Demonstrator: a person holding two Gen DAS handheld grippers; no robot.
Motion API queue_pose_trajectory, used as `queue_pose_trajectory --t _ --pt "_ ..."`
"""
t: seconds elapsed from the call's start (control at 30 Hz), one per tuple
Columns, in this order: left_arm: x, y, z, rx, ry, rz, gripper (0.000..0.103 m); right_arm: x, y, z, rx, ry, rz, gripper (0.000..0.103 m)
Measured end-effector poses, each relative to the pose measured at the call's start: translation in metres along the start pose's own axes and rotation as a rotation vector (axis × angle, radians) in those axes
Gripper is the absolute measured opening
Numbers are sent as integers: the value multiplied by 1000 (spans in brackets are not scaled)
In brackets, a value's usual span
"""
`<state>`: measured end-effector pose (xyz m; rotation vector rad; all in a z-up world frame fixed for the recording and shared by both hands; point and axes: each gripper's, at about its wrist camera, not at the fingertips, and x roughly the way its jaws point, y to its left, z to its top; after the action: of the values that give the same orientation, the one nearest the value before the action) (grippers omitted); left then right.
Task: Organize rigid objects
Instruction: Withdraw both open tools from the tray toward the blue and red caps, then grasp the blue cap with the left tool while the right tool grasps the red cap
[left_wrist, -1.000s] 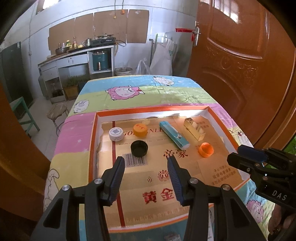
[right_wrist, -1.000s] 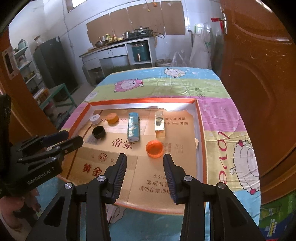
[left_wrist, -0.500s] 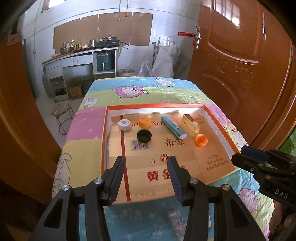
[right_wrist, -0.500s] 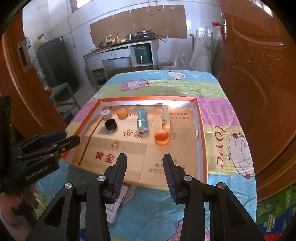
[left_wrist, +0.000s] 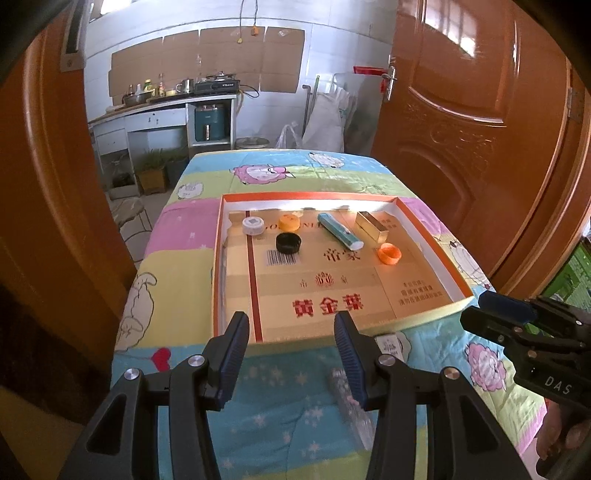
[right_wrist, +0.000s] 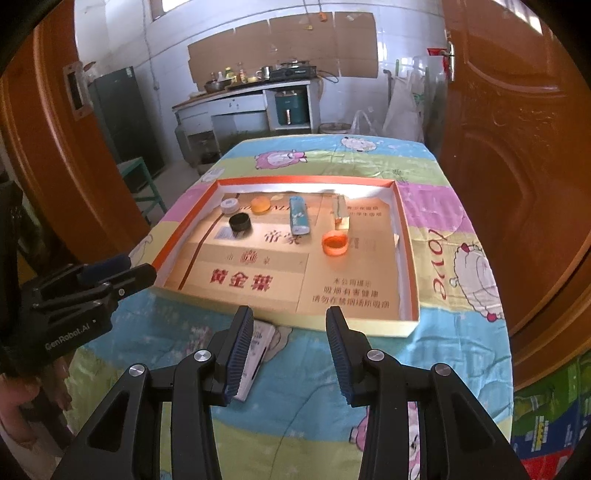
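Note:
A shallow cardboard tray with an orange rim (left_wrist: 436, 243) (right_wrist: 406, 236) lies on the cartoon-print tablecloth. Inside it, at the far end, sit a white cap (left_wrist: 253, 225) (right_wrist: 229, 205), an orange cap (left_wrist: 289, 222) (right_wrist: 259, 204), a black cap (left_wrist: 288, 242) (right_wrist: 239, 222), a teal tube (left_wrist: 340, 230) (right_wrist: 299, 220), a gold box (left_wrist: 371, 226) (right_wrist: 341, 216) and an orange ring cap (left_wrist: 389, 254) (right_wrist: 335, 244). My left gripper (left_wrist: 291, 354) (right_wrist: 140, 269) hangs open and empty over the tray's near edge. My right gripper (right_wrist: 290, 350) (left_wrist: 476, 312) is open and empty too, just short of that edge.
A white pack (right_wrist: 258, 350) (left_wrist: 391, 343) lies on the cloth in front of the tray, with a clear plastic item (left_wrist: 349, 410) nearer still. Brown doors (left_wrist: 480, 147) flank the table on both sides. A kitchen counter (right_wrist: 251, 99) and a green stool (right_wrist: 144, 181) stand beyond.
Both grippers have drawn back from the tray toward the table's near edge, so the tray looks farther away. The white pack on the cloth has come into view. Jaw openings look unchanged.

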<state>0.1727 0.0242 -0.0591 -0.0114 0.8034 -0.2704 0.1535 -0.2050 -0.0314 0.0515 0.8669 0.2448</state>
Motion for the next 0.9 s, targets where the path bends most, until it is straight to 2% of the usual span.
queue_pose_trajectory --t 0.57,0.9 --pt "-19 -3 -40 -5 22 -43 48 -16 25 -42 -36 40 11 42" --pt "-28 -8 -64 -7 32 -68 48 -19 50 -86 -74 94 79 42"
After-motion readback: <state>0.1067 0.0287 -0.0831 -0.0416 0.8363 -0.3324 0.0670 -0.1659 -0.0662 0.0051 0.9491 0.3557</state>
